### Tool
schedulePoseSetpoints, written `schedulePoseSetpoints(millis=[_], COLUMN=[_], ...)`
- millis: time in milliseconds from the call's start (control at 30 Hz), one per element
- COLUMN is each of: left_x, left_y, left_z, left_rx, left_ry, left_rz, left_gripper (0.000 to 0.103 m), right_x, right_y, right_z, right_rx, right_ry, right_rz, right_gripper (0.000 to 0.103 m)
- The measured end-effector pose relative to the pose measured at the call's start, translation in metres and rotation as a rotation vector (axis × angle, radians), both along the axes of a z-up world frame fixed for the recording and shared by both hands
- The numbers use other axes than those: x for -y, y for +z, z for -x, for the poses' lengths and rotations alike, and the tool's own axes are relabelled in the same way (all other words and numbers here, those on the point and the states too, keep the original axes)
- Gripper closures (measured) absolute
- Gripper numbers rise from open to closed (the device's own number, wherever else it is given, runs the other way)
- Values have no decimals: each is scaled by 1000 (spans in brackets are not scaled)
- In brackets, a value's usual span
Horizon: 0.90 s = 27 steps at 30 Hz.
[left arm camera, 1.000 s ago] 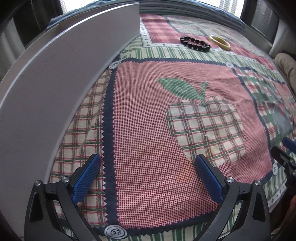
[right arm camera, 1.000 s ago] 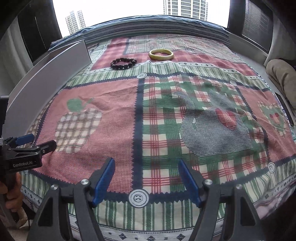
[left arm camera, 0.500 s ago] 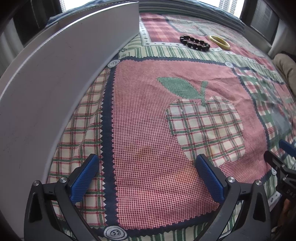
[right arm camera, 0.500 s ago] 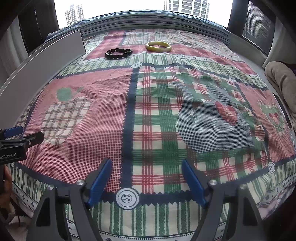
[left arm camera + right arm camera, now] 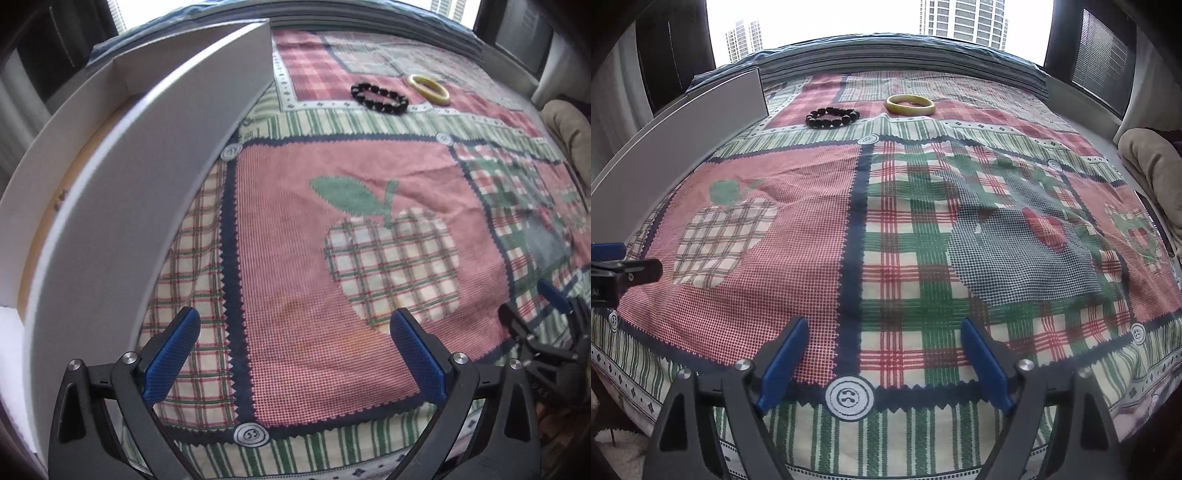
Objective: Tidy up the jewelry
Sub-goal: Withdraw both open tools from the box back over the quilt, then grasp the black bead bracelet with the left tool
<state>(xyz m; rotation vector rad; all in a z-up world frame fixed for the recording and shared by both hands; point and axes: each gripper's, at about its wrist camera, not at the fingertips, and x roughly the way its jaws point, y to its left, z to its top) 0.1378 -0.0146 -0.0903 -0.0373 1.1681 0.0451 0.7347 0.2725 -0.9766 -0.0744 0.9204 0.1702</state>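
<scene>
Right gripper [image 5: 882,354]: we see its jaws have just been opening, nothing between them.
Left gripper [image 5: 295,350]: wide apart, empty.
Bead bracelet [image 5: 833,117]: far, left of the yellow bangle [image 5: 910,104].
Nearer hand: we cannot tell.

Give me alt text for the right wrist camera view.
The open right gripper hovers empty over a patchwork tablecloth. Far across lie a black bead bracelet and a yellow bangle, apart; a white box stands at left.
</scene>
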Motion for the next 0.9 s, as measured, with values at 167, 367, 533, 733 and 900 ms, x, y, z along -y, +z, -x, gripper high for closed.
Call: schedulePoseSetpoints(millis=[167,367,533,733,900], left_x=[3,18,21,21,11], left_y=[55,69,46,17,20], left_z=[-31,-79,-109,-124,-149], left_rx=[91,131,78,12,-5], left_ry=[-26,-58,-31,10,56], left_rz=[97,48,19,47,34], left_gripper=[1,1,1,1,1], right_x=[0,0,0,-1,-2], right_y=[0,-1,-1,-1,0], right_z=[0,1,1,1,2], right_rx=[0,7,3,9,11], right_ry=[-1,-3,-2,-1,1], right_rz=[1,-1,-1,-1,-1], right_gripper=[15,15,15,15,15])
